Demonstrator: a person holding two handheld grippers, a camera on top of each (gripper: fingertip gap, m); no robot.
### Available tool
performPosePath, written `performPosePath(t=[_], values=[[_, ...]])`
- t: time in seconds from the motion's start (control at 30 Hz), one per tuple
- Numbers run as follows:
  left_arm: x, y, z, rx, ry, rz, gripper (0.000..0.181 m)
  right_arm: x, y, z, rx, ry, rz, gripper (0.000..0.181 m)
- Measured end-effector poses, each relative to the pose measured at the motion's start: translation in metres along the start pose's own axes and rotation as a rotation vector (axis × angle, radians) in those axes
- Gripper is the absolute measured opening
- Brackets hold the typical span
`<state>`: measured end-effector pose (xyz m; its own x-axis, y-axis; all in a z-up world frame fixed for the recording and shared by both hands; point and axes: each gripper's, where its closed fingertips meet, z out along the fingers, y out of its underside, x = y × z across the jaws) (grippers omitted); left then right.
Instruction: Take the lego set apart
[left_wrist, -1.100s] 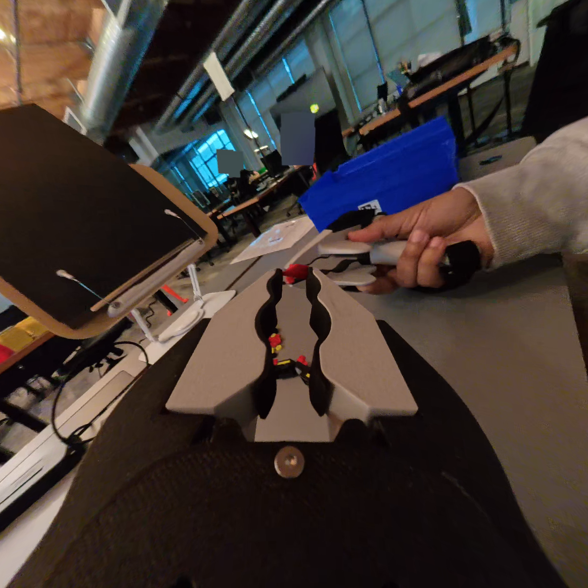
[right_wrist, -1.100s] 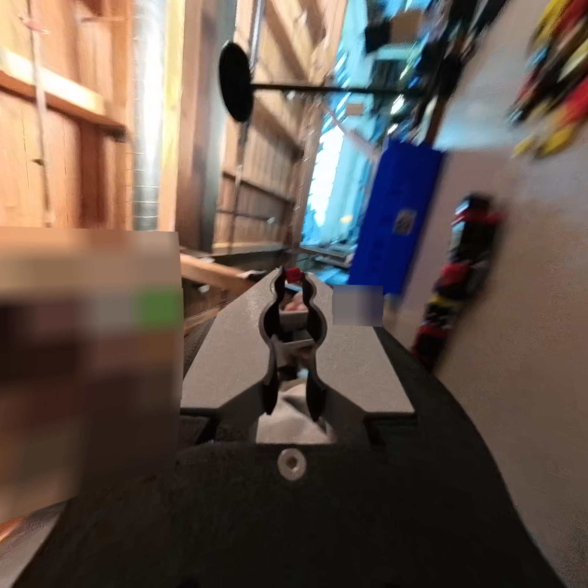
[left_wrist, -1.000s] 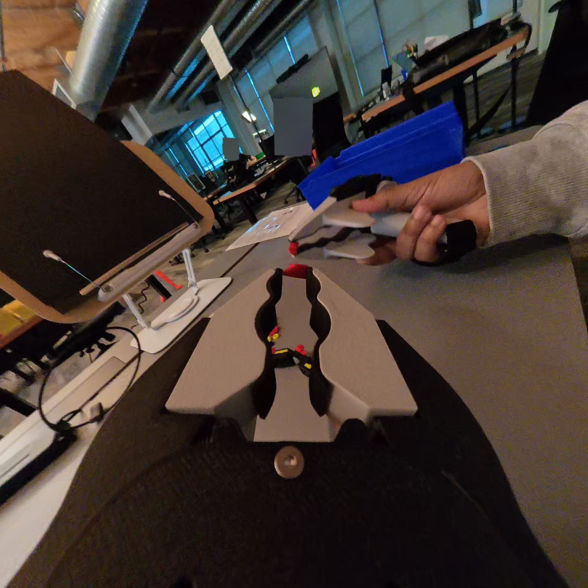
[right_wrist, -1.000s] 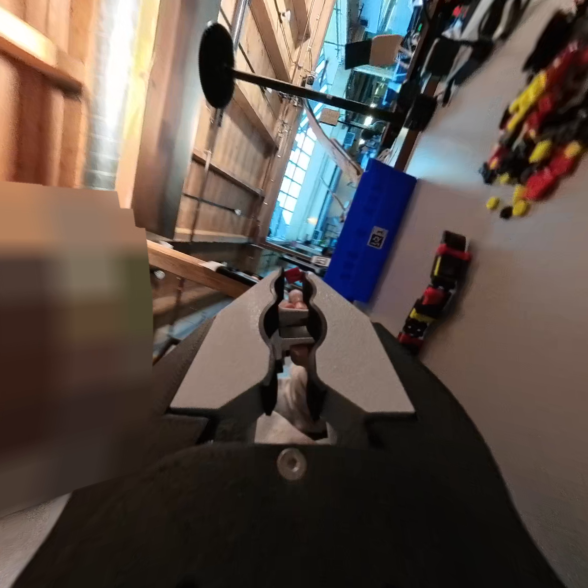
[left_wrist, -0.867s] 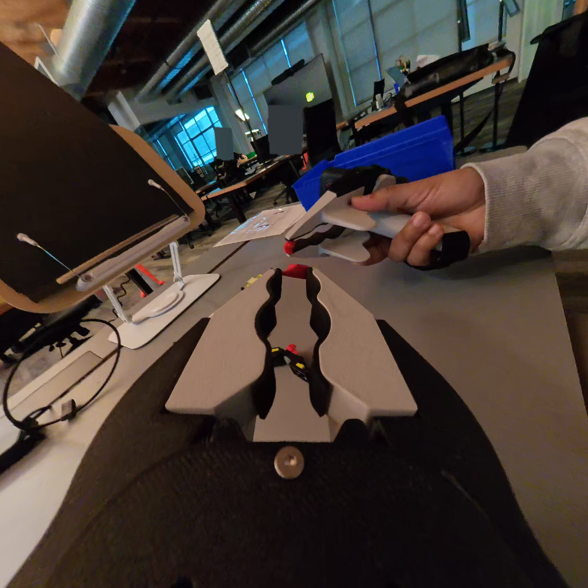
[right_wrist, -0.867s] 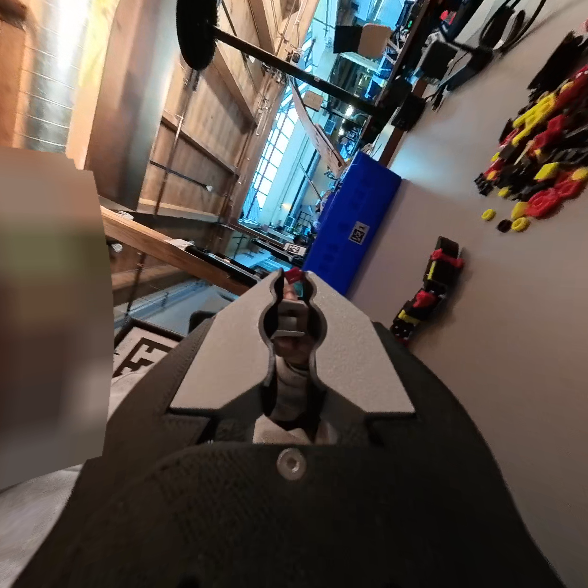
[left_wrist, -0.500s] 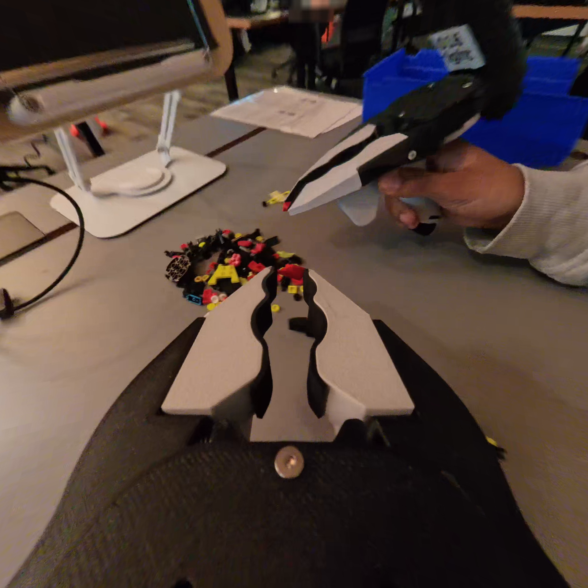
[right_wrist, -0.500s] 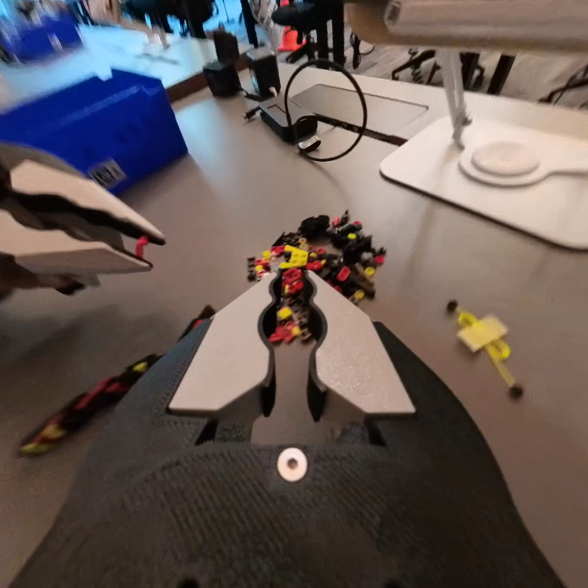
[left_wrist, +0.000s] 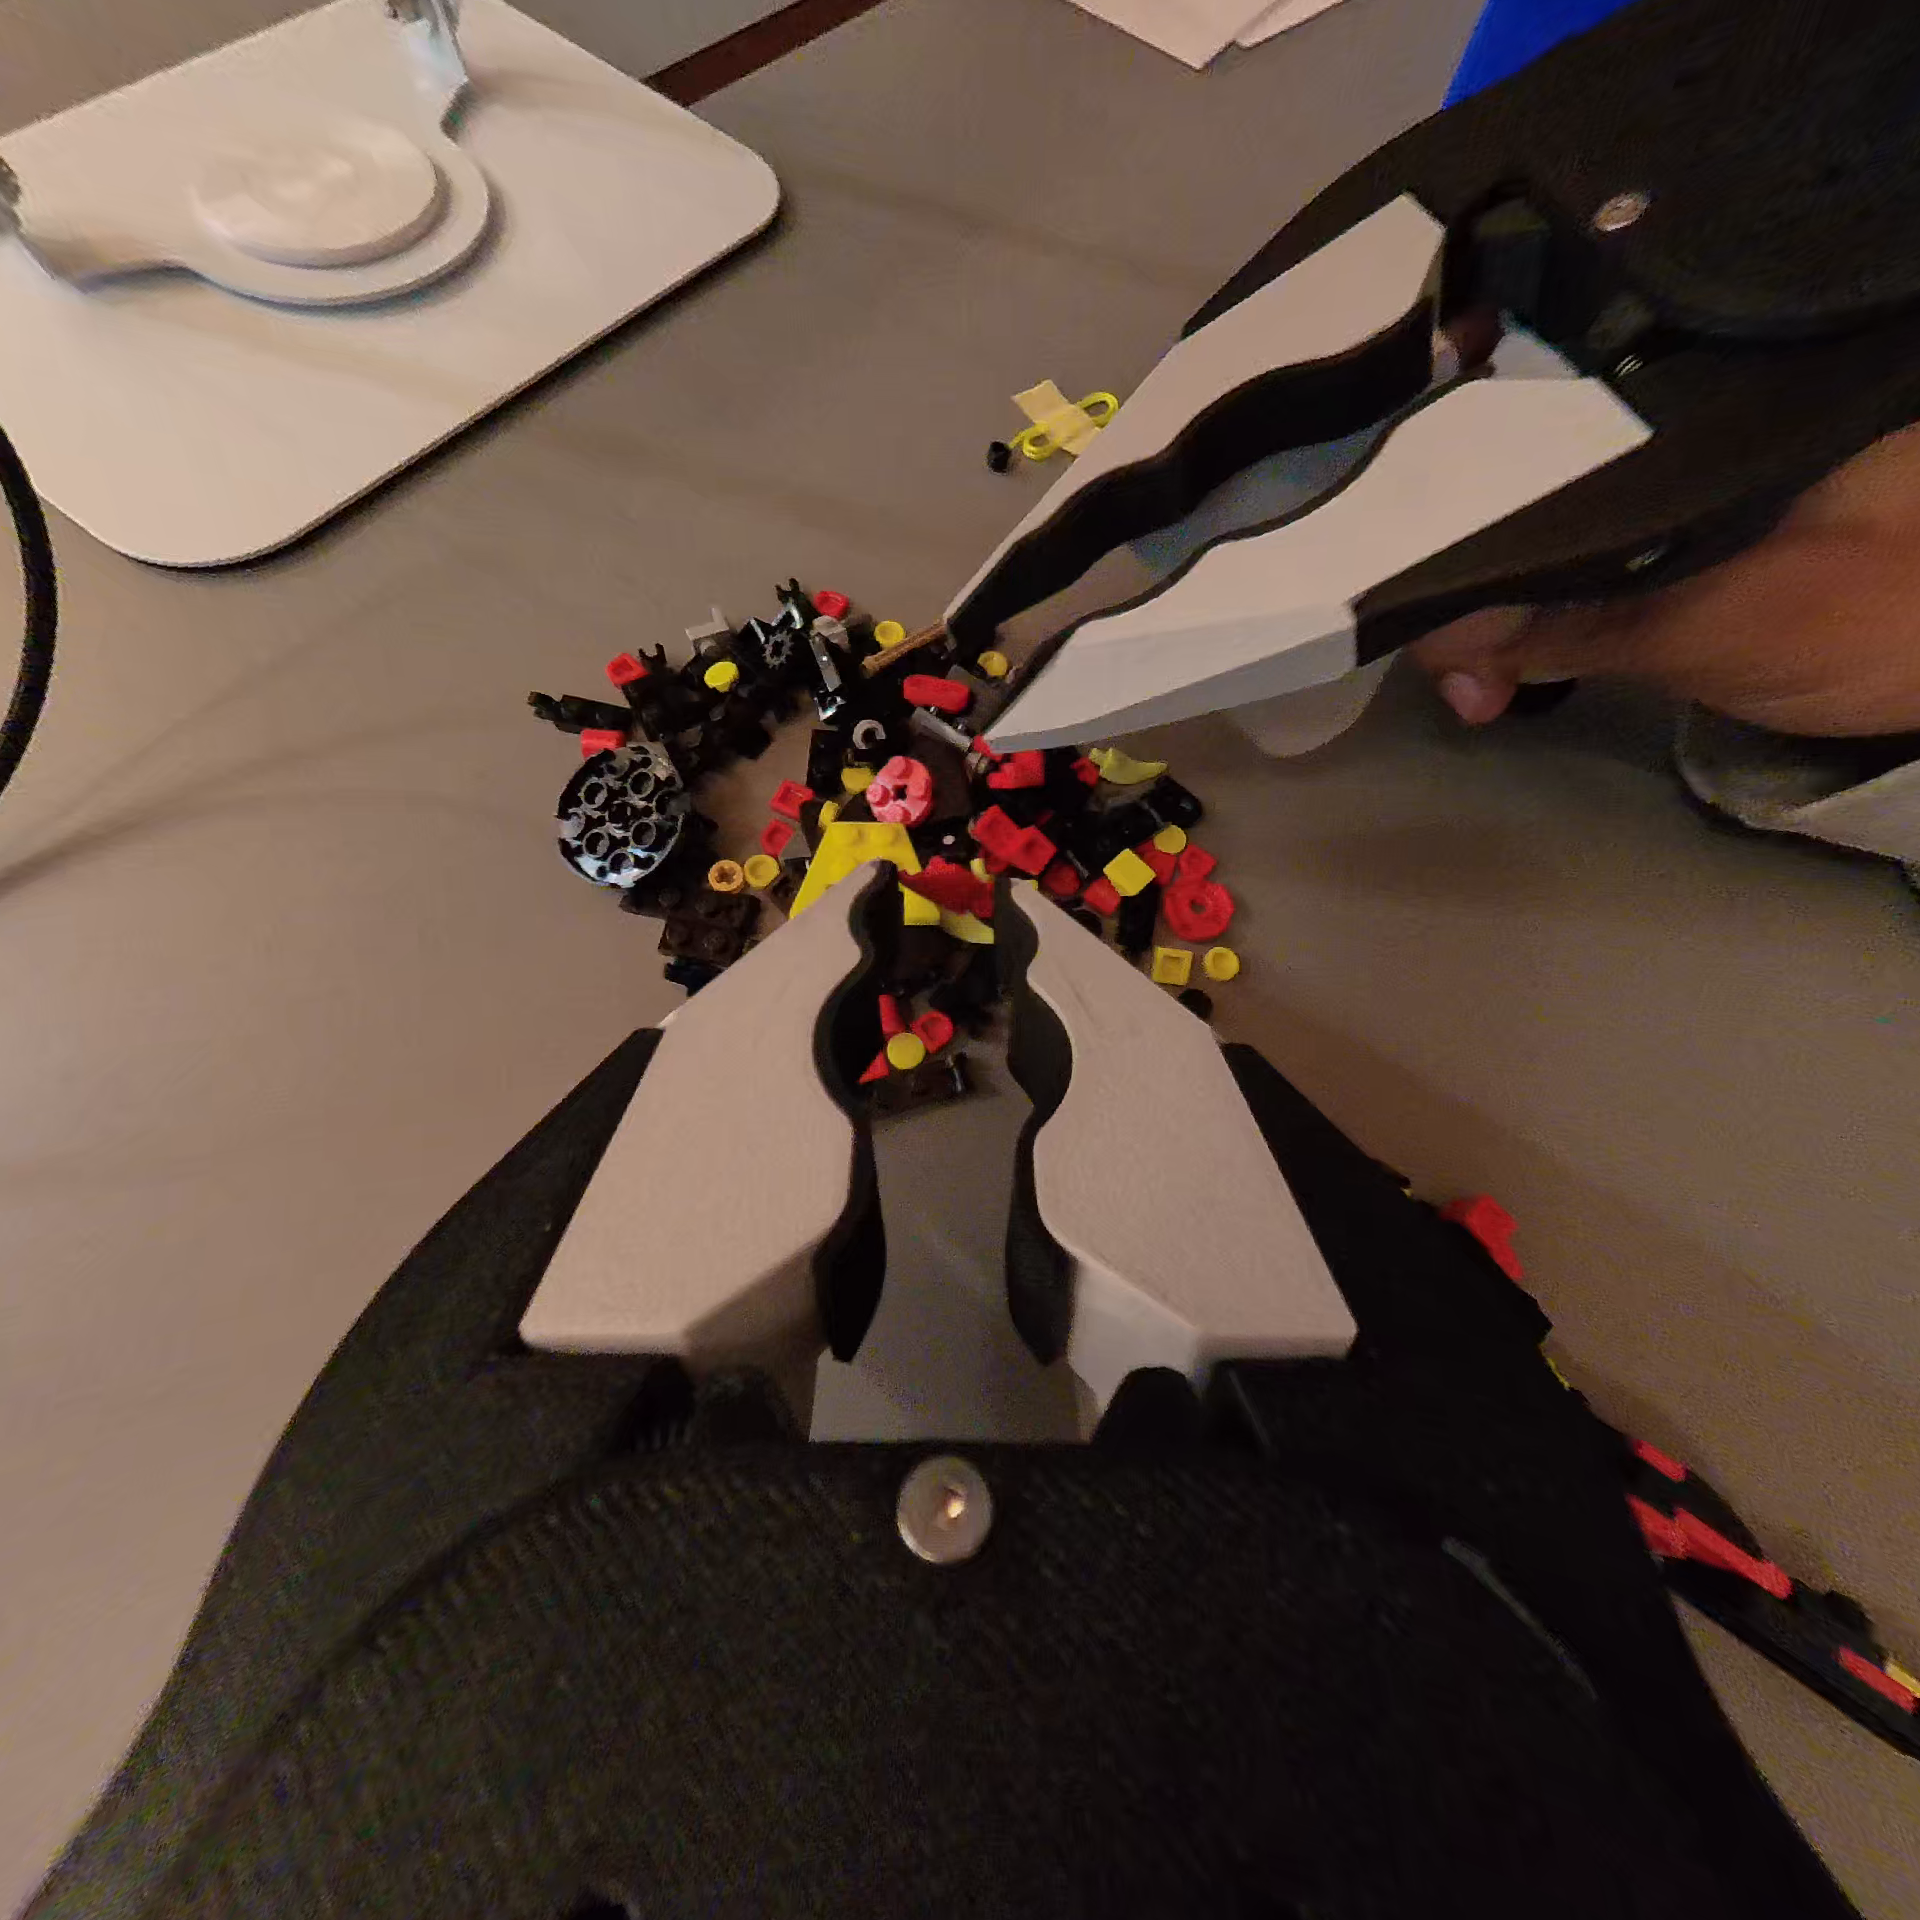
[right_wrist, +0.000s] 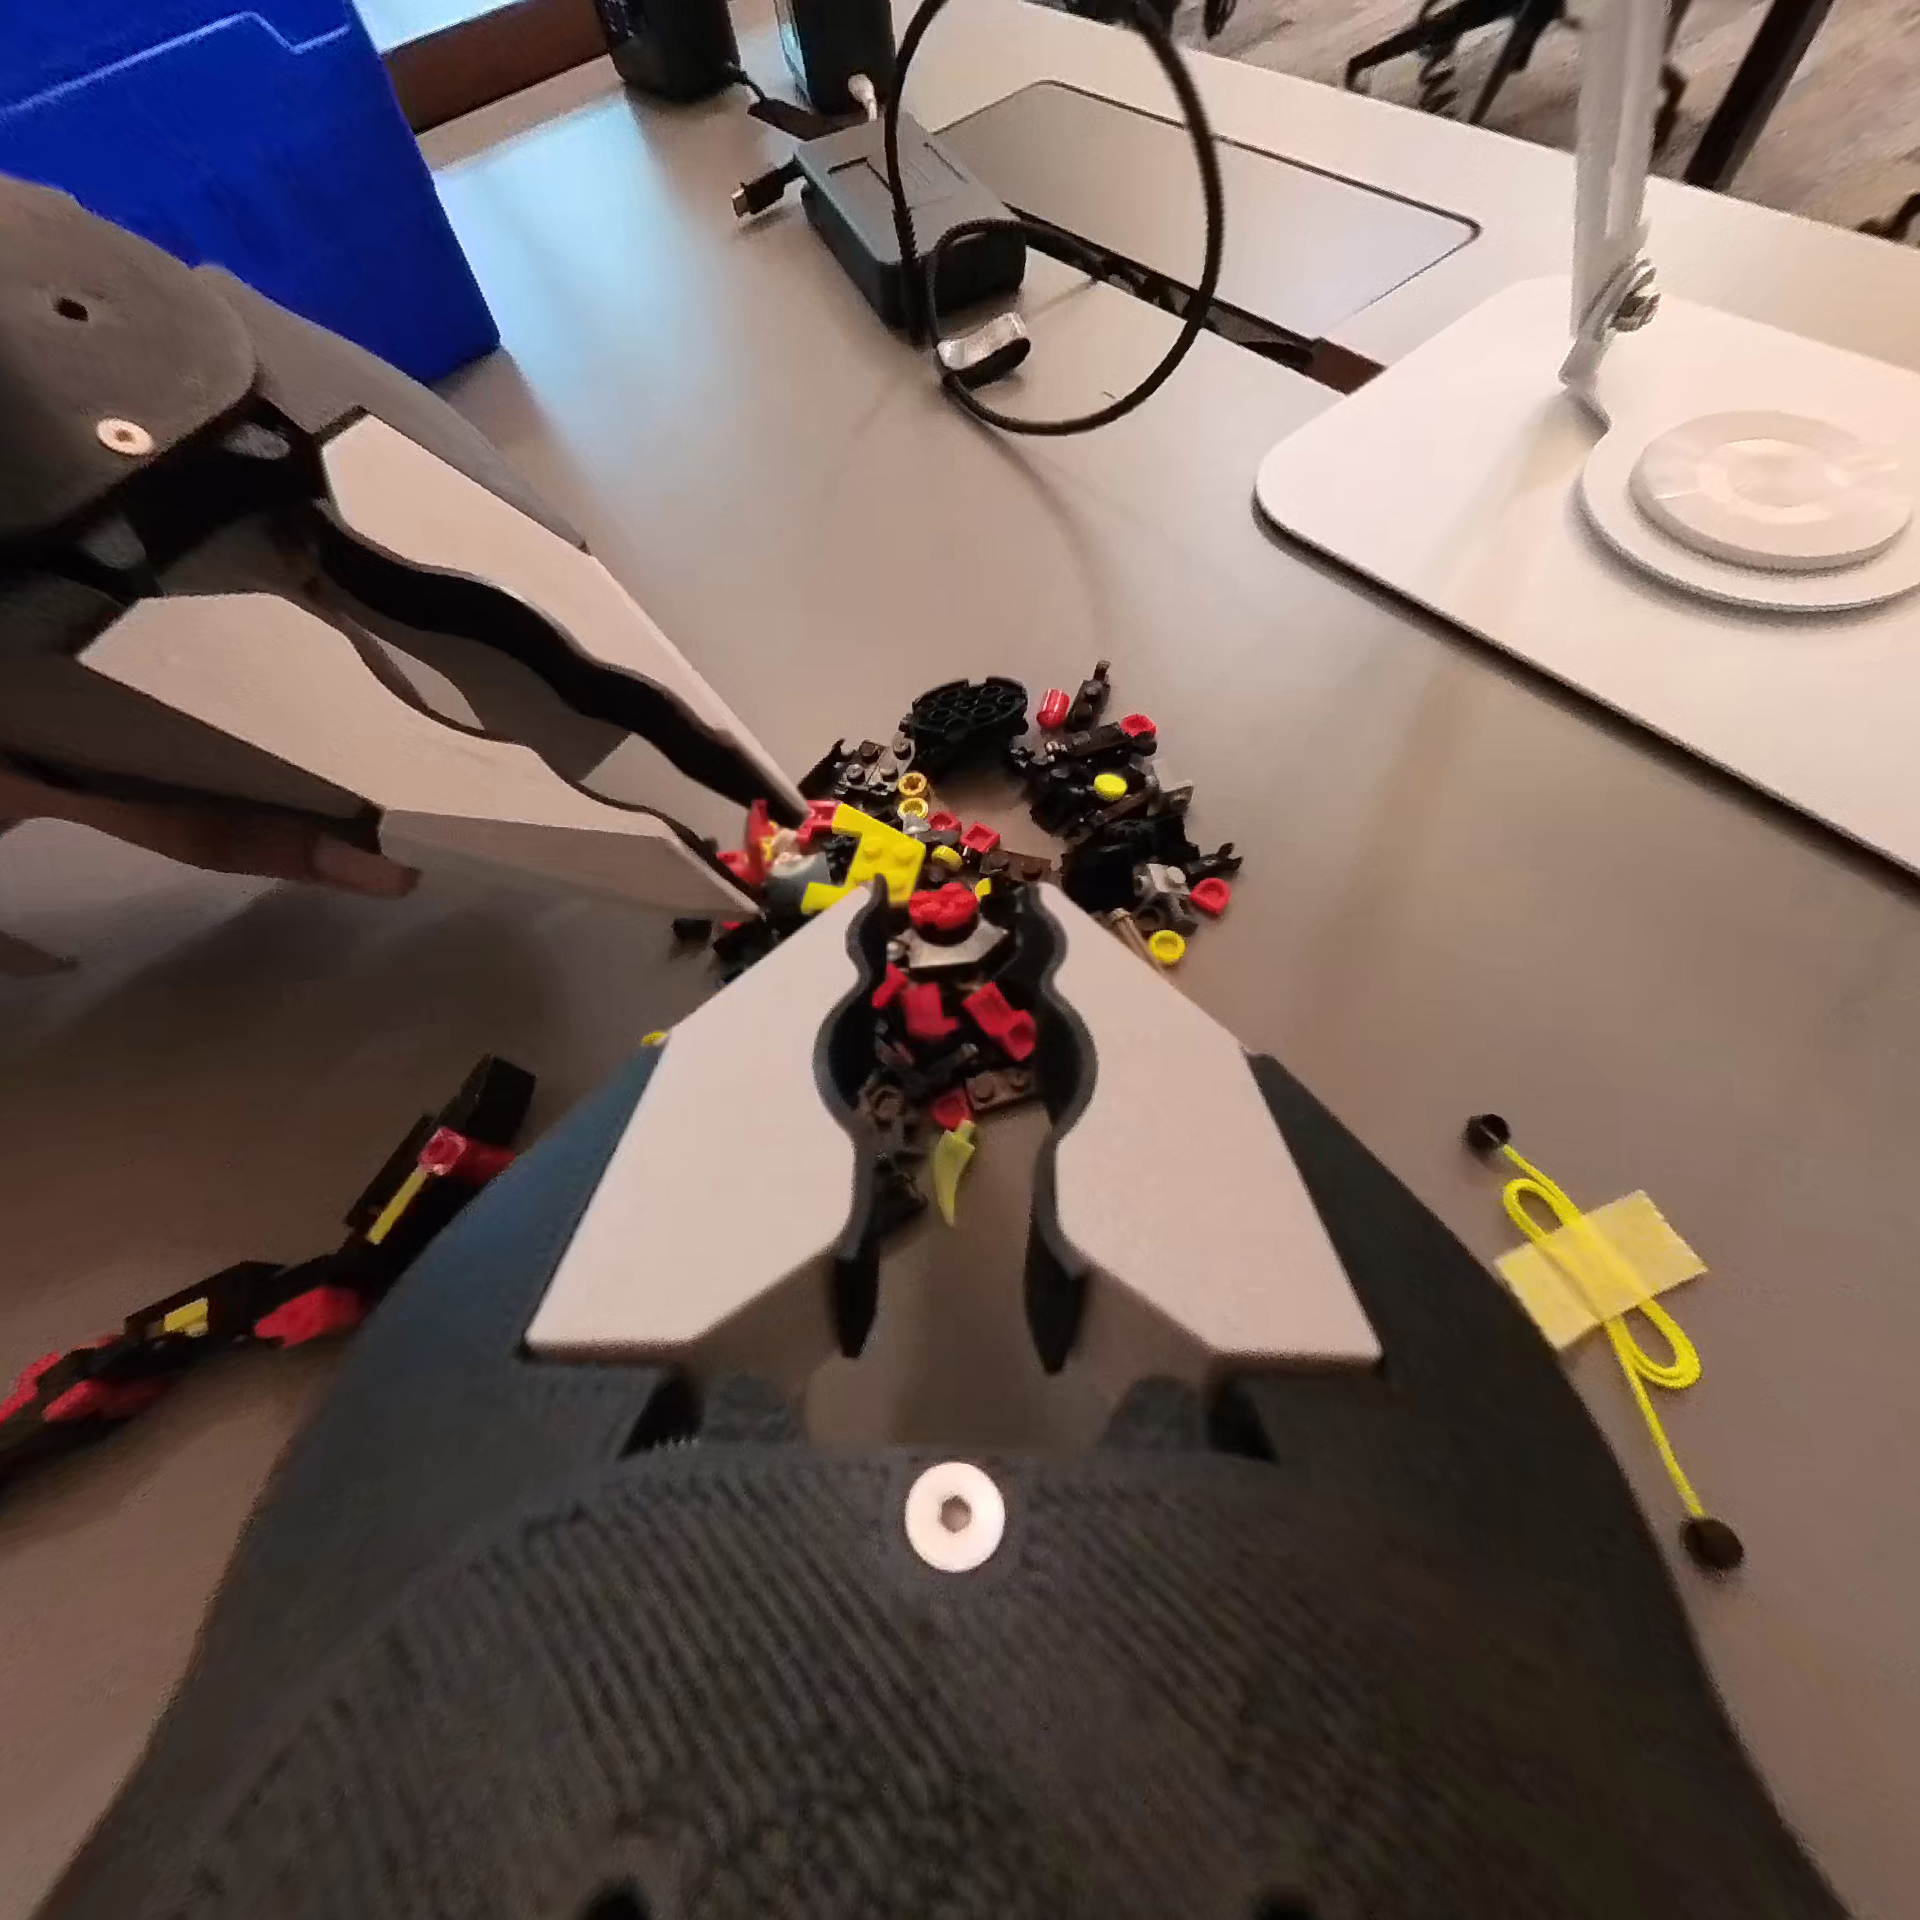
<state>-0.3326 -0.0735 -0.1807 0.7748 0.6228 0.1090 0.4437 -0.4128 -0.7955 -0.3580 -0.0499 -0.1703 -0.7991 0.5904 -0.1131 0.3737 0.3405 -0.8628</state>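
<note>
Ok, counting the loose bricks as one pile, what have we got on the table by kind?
Tools: 2, left tool and right tool
Loose lego pile: 1
Still-joined lego strip: 1
Taped yellow cord: 1
White stand base: 1
Blue bin: 1
Black power adapter: 1
Total: 8

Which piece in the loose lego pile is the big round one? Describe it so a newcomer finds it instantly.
Start at the flat white stand base on the grey table; the heap of small red, yellow and black lego pieces lies just in front of it. At the heap's edge nearest that base sits a dark round plate full of holes, far larger than the bits around it.
</note>
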Motion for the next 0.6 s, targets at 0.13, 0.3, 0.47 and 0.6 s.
performPosePath(t=[0.13,0.3,0.47,0.6], values=[[-0.002,-0.006,-0.015,0.036,-0.027,0.002,0.047,0.001,-0.028,-0.033,0.140,0.058,0.028,0.035],[0.006,0.009,-0.070,0.080,-0.096,-0.040,0.065,-0.038,-0.014,-0.098,0.099,0.202,-0.049,0.032],[0.040,0.048,-0.116,0.191,-0.132,-0.129,0.060,-0.085,0.040,-0.120,0.112,0.426,-0.284,0.045],[0.056,0.062,-0.120,0.250,-0.129,-0.189,0.041,-0.100,0.038,-0.122,0.245,0.450,-0.298,0.043]])
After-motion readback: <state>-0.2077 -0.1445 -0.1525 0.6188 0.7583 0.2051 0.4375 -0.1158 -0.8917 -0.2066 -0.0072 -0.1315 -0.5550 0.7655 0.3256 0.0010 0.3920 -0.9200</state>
